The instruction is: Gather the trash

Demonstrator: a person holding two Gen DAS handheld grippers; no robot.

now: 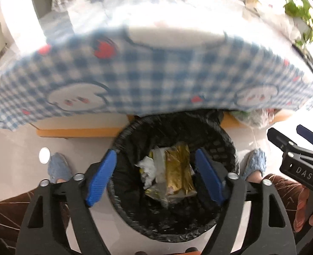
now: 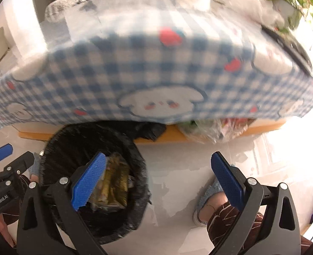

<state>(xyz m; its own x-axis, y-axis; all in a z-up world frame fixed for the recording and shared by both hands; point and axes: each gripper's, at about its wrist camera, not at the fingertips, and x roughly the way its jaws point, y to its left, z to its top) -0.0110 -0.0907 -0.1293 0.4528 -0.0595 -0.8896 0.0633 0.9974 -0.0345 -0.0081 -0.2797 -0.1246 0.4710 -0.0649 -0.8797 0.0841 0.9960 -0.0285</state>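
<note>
A round bin lined with a black bag (image 1: 224, 148) stands on the floor below me, also seen in the right wrist view as the bin (image 2: 71, 140). Inside lie a gold wrapper (image 1: 177, 170), crumpled white paper (image 1: 148, 167) and clear plastic; the wrapper (image 2: 116, 180) shows there too. My left gripper (image 1: 156, 177) hangs open above the bin, nothing between its blue pads. My right gripper (image 2: 159, 179) is open over the floor beside the bin, its left pad over the rim; it appears as the right gripper (image 1: 292, 140) at the left view's edge.
A table under a blue-and-white checked cloth (image 1: 152, 72) overhangs the bin's far side. A plastic bag with items (image 2: 207, 131) lies under it by a wooden base (image 1: 75, 131). A person's feet in blue slippers (image 1: 58, 167) flank the bin. A green plant (image 1: 301, 8) stands at right.
</note>
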